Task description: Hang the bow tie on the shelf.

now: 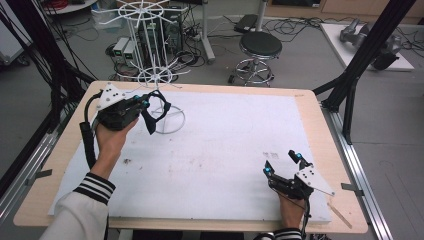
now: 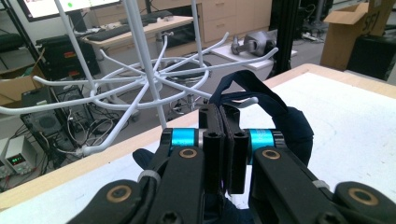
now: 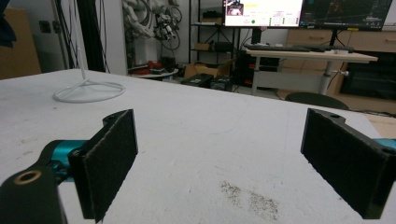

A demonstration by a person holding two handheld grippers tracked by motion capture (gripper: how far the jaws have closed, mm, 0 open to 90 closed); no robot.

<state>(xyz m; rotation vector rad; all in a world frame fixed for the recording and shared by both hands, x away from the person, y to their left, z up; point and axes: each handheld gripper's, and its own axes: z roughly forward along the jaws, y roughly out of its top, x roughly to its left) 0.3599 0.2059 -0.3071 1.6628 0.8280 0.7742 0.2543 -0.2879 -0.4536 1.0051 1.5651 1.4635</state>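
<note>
High view: left gripper (image 1: 145,107) is clamping a dark strap (image 1: 161,102) at the far-left white rack (image 1: 150,75), needing hooking next; right gripper (image 1: 284,163) is resting open, near-right.

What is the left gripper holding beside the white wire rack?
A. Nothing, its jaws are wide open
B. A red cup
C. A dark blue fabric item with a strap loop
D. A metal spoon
C. In the left gripper view, the left gripper has its jaws pressed together on a dark blue fabric item, whose strap loops up close to an arm of the white wire rack.
</note>
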